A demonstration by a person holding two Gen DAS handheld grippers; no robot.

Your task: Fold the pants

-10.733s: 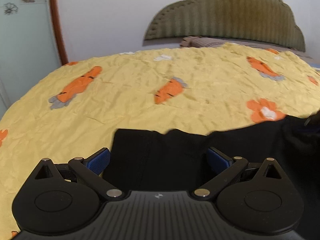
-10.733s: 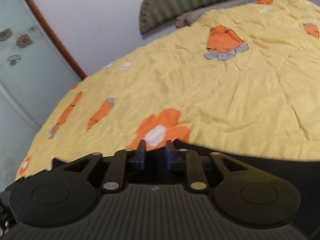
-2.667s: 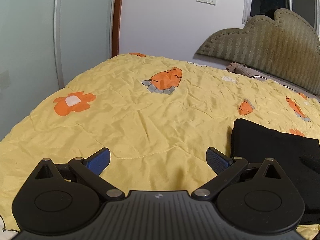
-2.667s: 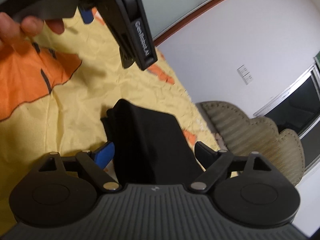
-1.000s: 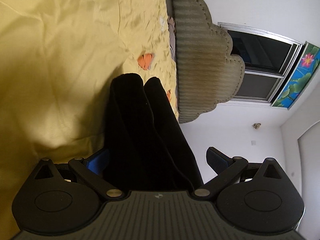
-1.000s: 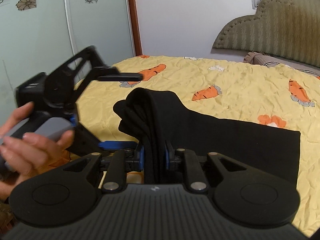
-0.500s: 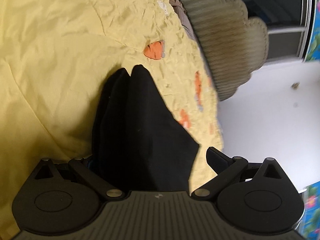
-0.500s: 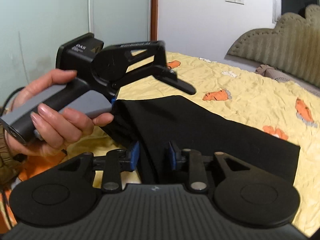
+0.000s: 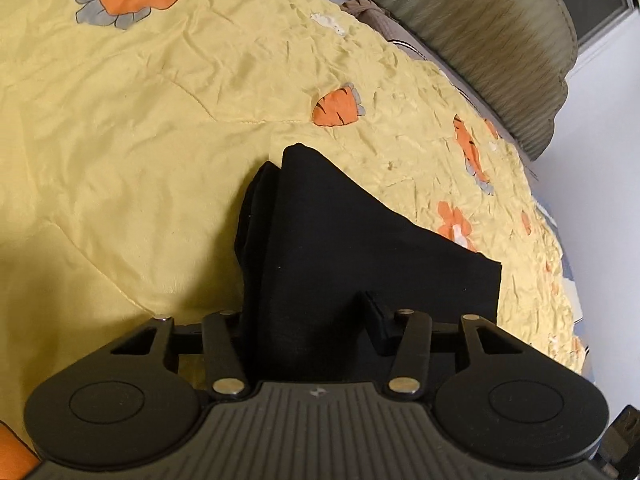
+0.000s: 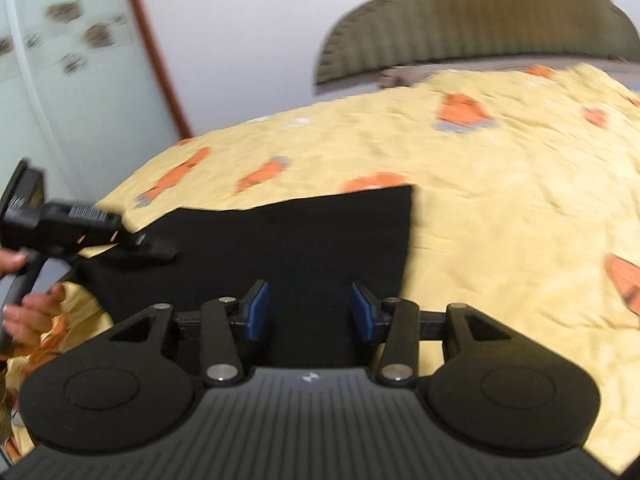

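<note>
Pants (image 10: 280, 256), black and already doubled into a broad panel, lie on the yellow carrot-print bedspread (image 10: 500, 208), well short of the padded headboard (image 10: 480, 20) at the bed's far end. A moment ago the right gripper was clamped on a bunched edge of that cloth; now the right gripper (image 10: 308, 312) has its blue pads standing wide apart with only flat fabric showing between them, so it has let go. The left gripper (image 9: 304, 320) takes over: its jaws have narrowed around a thick gathered fold, cloth filling the gap, though I can't tell if they're fully pinching. In the right view the left hand (image 10: 28, 312) works it at the panel's edge farthest from the headboard. Looks like a handover for the next fold.
</note>
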